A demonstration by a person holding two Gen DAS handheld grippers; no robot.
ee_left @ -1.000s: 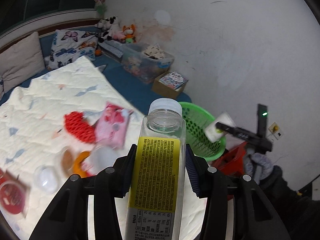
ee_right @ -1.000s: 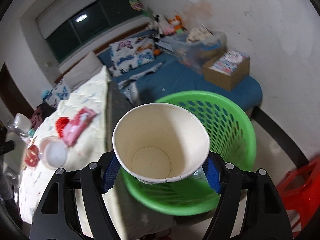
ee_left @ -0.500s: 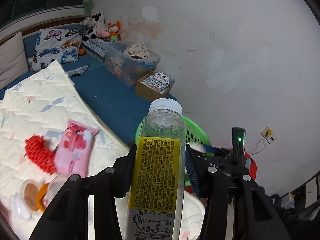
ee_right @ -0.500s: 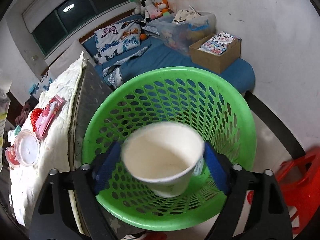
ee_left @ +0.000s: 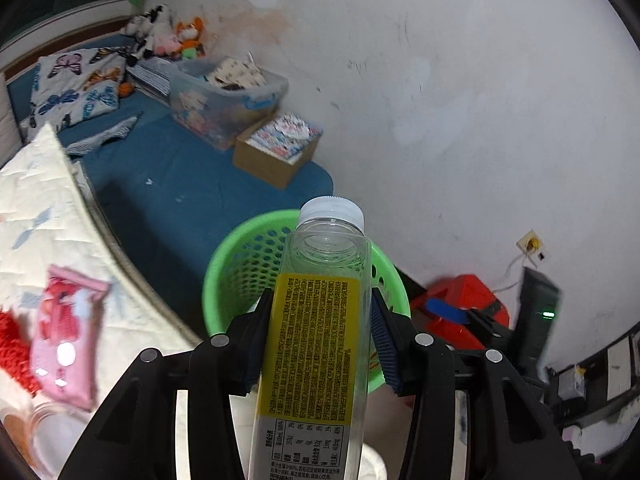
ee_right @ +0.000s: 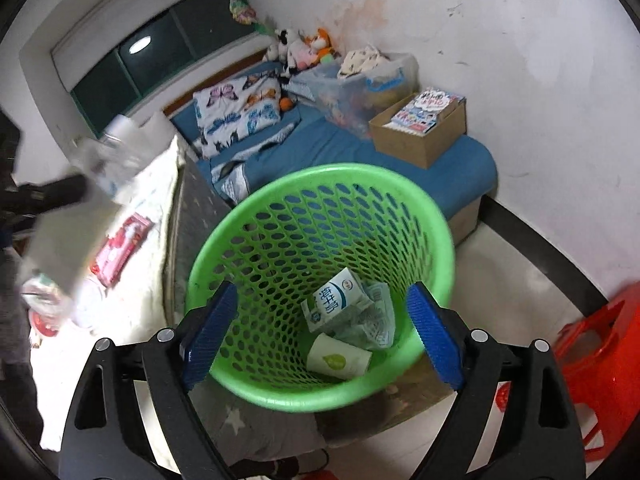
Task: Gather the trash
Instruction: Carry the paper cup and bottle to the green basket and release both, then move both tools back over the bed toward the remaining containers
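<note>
My left gripper (ee_left: 318, 340) is shut on a clear plastic bottle (ee_left: 316, 344) with a yellow label and white cap, held above and near the green perforated basket (ee_left: 236, 268). My right gripper (ee_right: 320, 332) is open and empty, directly over the same basket (ee_right: 248, 216). Inside the basket lie a white paper cup (ee_right: 338, 360), a milk carton (ee_right: 334, 304) and crumpled paper. The bottle in my left gripper shows blurred at the left of the right wrist view (ee_right: 108, 160).
A quilted white surface (ee_left: 36, 216) holds a pink packet (ee_left: 64, 336), a red mesh item (ee_left: 12, 352) and lidded cups. A blue mattress (ee_right: 400, 152) with a cardboard box (ee_right: 420, 132) and a plastic bin lies behind the basket. A red stool (ee_right: 592, 368) stands to the right.
My right gripper opened and the paper cup fell into the basket. My left gripper carried the bottle rightward, closer to the basket.
</note>
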